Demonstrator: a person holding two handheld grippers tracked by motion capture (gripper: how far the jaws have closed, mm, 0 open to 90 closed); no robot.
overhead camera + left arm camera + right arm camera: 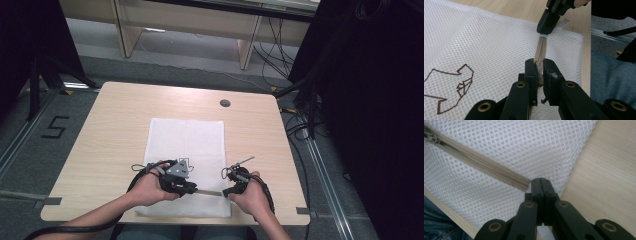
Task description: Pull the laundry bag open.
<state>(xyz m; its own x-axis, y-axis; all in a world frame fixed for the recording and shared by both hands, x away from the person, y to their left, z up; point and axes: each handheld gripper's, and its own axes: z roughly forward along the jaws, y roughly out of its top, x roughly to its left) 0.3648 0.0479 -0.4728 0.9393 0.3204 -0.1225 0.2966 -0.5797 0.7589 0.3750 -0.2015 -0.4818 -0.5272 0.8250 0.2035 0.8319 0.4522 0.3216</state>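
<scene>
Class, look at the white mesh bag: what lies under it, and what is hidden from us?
The white mesh bag lies flat on the wooden table. The tabletop beneath it and any contents are covered, so they cannot be seen.

Even, soft light fell from overhead on the table [120, 120], and the white mesh bag [187, 145] near its front edge was the brightest patch, without glare. Only faint shadows lay under the hands. Both sides of the high view sank into near black, and that view was soft and low in detail. In the two gripper views the mesh was sharp, while the black jaws at the bottom were slightly blurred.
</scene>
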